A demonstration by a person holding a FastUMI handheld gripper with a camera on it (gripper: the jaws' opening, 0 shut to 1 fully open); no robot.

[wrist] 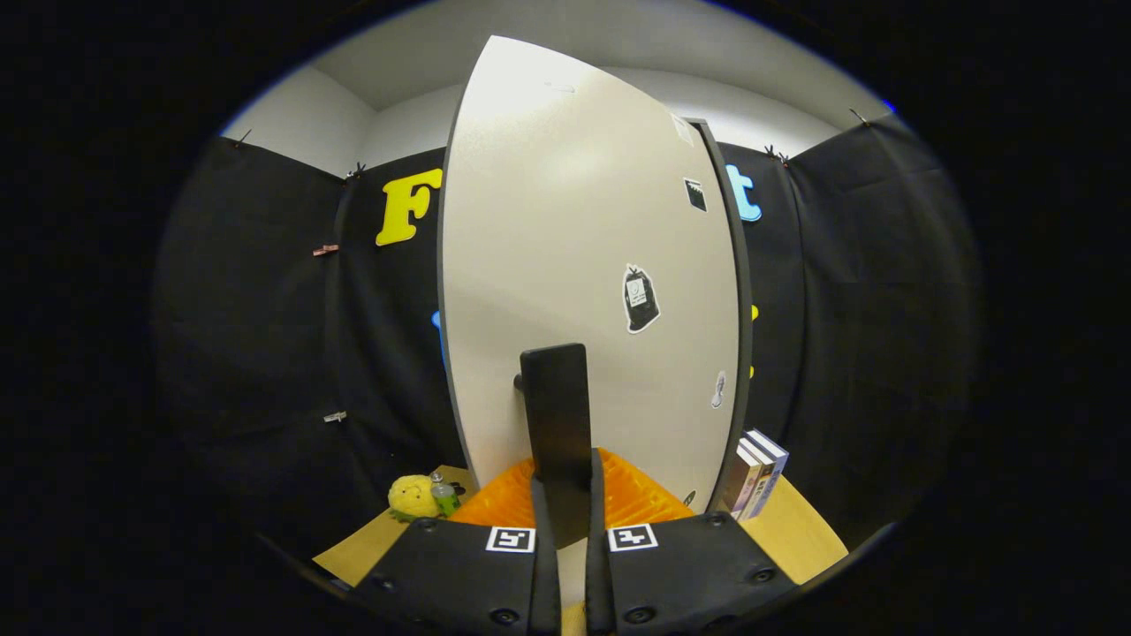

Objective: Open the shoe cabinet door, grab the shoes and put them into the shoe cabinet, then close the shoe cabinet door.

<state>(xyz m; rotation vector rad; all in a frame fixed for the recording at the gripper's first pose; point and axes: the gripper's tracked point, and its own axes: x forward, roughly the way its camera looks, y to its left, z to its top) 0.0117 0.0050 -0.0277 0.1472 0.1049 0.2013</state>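
The white shoe cabinet door [574,230] stands tall just ahead of me, with a few stickers on it. A dark strip of the cabinet [740,291] runs down its right side. I cannot tell how far the door stands from the cabinet front. A flat black upright handle [555,406] juts from the door's lower part. My gripper [565,484] is shut on the lower end of that handle, with one finger pressed against each side.
A yellow plush toy [412,496] and a small green bottle [444,496] sit on the wooden tabletop [800,534] to the left of the door. A few upright books [756,473] stand to its right. Black cloth walls close in behind.
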